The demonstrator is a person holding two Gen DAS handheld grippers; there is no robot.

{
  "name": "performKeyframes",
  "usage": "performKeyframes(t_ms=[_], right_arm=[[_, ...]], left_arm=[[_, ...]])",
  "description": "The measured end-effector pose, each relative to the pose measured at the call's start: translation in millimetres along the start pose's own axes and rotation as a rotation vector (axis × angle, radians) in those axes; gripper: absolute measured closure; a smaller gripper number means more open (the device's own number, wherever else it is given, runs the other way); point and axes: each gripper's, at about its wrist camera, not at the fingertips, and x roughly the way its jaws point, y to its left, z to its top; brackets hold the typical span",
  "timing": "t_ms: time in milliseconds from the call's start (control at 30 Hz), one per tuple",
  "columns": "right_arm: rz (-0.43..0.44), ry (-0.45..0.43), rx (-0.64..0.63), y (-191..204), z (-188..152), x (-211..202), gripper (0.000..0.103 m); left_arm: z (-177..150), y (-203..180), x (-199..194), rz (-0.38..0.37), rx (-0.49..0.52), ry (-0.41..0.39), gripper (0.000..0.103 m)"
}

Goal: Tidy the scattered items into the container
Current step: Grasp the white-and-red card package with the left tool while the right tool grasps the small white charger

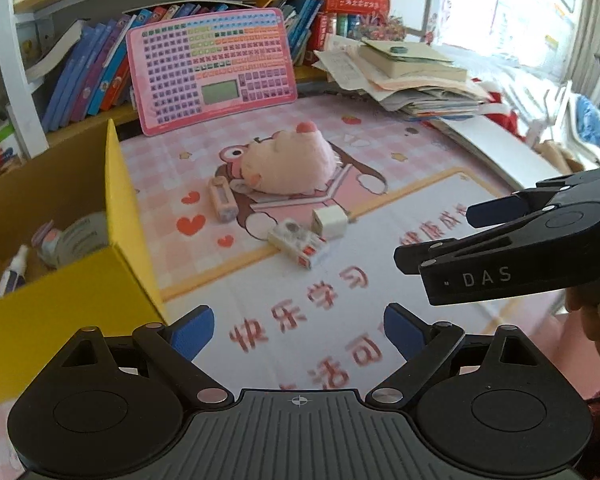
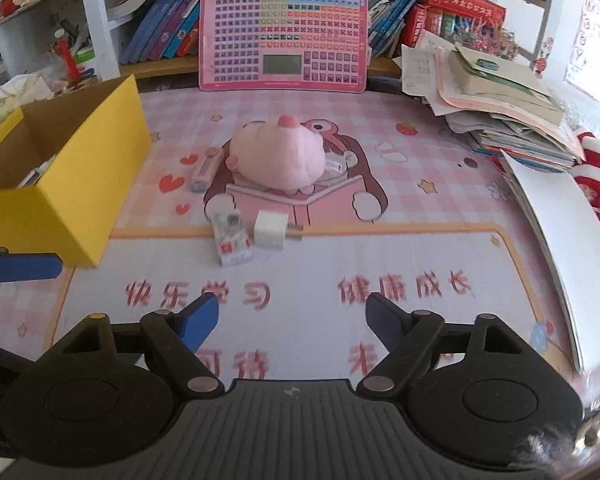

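Far left: yellow cardboard box (image 2: 96, 184), open top, sits on the pink checked cartoon desk mat (image 2: 420, 168). Its left part is cut off in both views. Inside, left wrist view only: a small white tube-like bottle (image 1: 14, 270) and a pale round container (image 1: 78, 238), both blurred, labels unreadable.

Right of the box, on the mat: pale pink stick-shaped case (image 2: 206, 170), lying flat, just beside the pink plush toy (image 2: 280, 156). The plush hides most of a small white boxy item (image 2: 336, 166) behind its right side; can't tell what it is.

Nearer the cameras: small white carton with red print (image 2: 234, 240) and white cube-shaped charger plug (image 2: 271, 230), almost touching, well apart from the box. Text on the carton is too blurred to read.

Left gripper (image 1: 298, 330): blue pads spread wide, nothing between them, hovering over the mat's white zone next to the box corner. Only one blue finger shows at the left edge of the right wrist view.

Right gripper (image 2: 292, 320): fingers wide apart, empty, above the mat, facing the carton and plug. In the left wrist view it enters from the right, partly cropped.

Back: pink keyboard-style learning board (image 2: 284, 38) leaning on the bookshelf; messy stack of books and papers (image 2: 500, 100) at right.
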Motion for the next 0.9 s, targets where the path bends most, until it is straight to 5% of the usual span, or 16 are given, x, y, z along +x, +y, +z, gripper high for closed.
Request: performKeyframes(t_ms=[267,600,900], right_arm=[[0.082,0.033,-0.008,-13,27,46,0.025],[0.156,0.097,-0.037,-13,55,108,0.046],[0.206,0.149,-0.060,-24,64,130,0.051]], left_arm=[[18,-3,32,0.067,-0.009,0.051,0.010],[35,-12,62,0.134,-0.014,0.092,0.010],[47,-16,87,0.148,-0.013,0.121,0.010]])
